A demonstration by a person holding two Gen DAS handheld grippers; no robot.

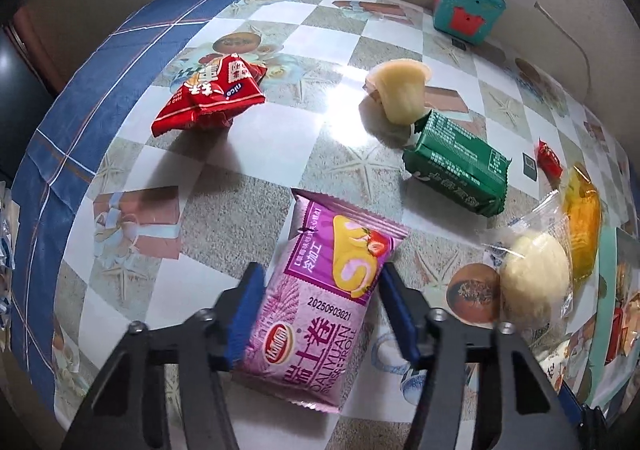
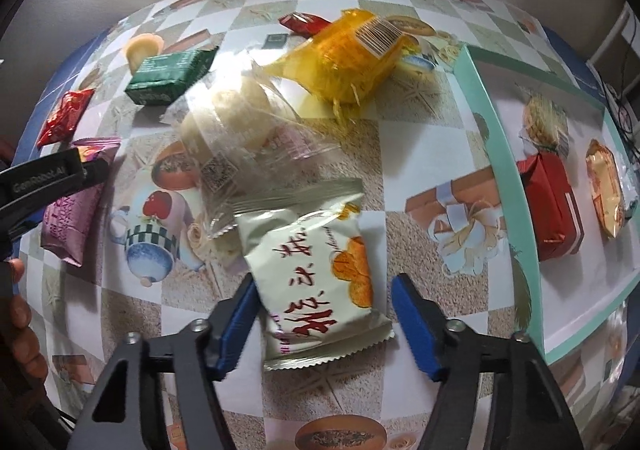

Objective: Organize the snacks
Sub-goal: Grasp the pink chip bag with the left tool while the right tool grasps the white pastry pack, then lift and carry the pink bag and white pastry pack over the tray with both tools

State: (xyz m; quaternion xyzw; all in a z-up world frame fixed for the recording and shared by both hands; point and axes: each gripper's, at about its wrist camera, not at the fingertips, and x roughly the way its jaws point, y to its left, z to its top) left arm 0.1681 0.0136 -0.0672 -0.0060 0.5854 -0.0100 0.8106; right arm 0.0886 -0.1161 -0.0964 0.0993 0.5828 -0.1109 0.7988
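My left gripper (image 1: 320, 286) is straddling the pink Swiss roll packet (image 1: 320, 302) on the checked tablecloth (image 1: 248, 153), its blue pads against both edges, gripping it. My right gripper (image 2: 324, 302) is bracketing a cream pastry packet (image 2: 320, 282), left pad touching, right pad apart, jaws not clamped, beside the mint-green box (image 2: 500, 153).

Pink Swiss-roll packet (image 1: 320, 302) between gripper (image 1: 322, 292) pads
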